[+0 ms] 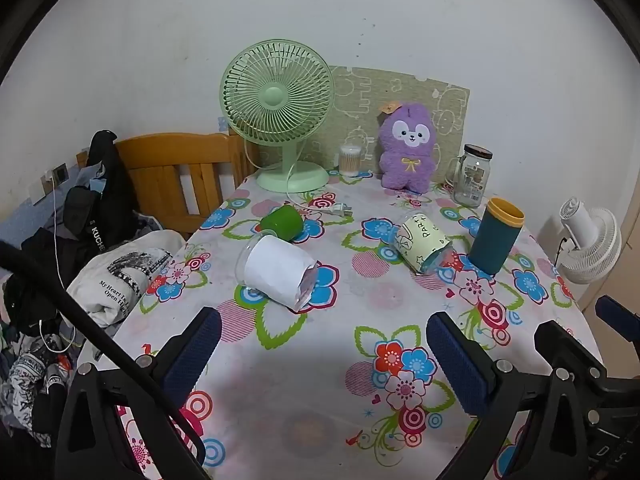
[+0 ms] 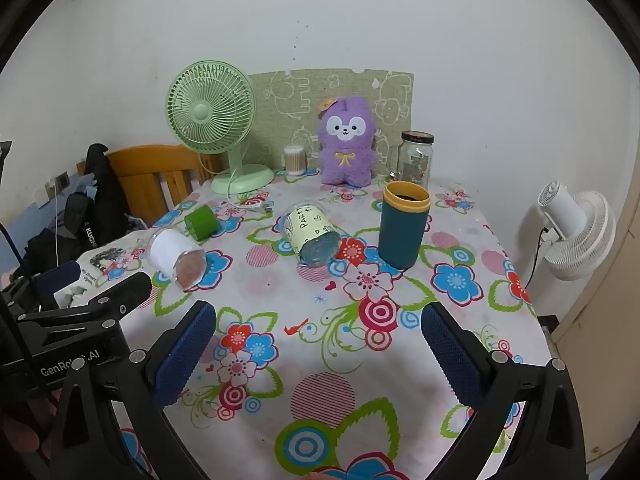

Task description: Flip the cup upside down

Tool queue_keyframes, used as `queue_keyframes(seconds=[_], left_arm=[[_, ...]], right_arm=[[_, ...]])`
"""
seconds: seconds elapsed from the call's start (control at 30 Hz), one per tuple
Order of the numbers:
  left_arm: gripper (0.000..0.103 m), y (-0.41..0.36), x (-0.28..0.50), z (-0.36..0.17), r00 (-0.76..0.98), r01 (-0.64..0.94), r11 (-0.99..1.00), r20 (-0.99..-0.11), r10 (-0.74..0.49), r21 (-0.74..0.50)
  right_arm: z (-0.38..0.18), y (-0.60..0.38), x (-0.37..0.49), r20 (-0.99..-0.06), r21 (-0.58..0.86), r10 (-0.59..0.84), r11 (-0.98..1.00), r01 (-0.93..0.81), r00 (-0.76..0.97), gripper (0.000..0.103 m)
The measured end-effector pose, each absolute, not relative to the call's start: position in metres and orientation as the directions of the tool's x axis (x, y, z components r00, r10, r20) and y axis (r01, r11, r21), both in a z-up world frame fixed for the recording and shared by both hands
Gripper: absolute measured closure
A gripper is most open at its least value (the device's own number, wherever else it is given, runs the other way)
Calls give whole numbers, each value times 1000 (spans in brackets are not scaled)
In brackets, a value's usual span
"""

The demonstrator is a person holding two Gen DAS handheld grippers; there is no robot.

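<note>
Teal cylindrical cup with a yellow rim (image 2: 403, 225) stood upright on the worktop (image 2: 320, 360); my left gripper (image 1: 324, 354) and right gripper (image 2: 318, 350) fingers gaped wide, holding nothing.

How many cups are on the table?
4: green cup and white cup lying left, yellow-labelled cup lying centre, teal cup upright right.

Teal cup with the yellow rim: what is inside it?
The teal cup stands upright, mouth open. The right wrist view shows only a dark interior below the yellow rim; any contents or the bottom are hidden by its wall.
</note>
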State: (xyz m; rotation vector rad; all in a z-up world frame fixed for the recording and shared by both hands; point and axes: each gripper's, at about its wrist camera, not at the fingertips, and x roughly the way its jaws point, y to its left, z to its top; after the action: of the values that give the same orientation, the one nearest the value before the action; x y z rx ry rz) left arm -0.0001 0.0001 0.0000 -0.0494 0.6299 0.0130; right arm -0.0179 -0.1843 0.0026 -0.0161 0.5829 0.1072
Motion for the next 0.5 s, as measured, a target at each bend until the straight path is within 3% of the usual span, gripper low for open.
queue_keyframes(seconds=[0.5], left_arm=[[0,0,-1,0,805,-29,999,-593,1,-38]], right_arm=[[1,-182,-16,-561,17,98,994,-106,822,0]])
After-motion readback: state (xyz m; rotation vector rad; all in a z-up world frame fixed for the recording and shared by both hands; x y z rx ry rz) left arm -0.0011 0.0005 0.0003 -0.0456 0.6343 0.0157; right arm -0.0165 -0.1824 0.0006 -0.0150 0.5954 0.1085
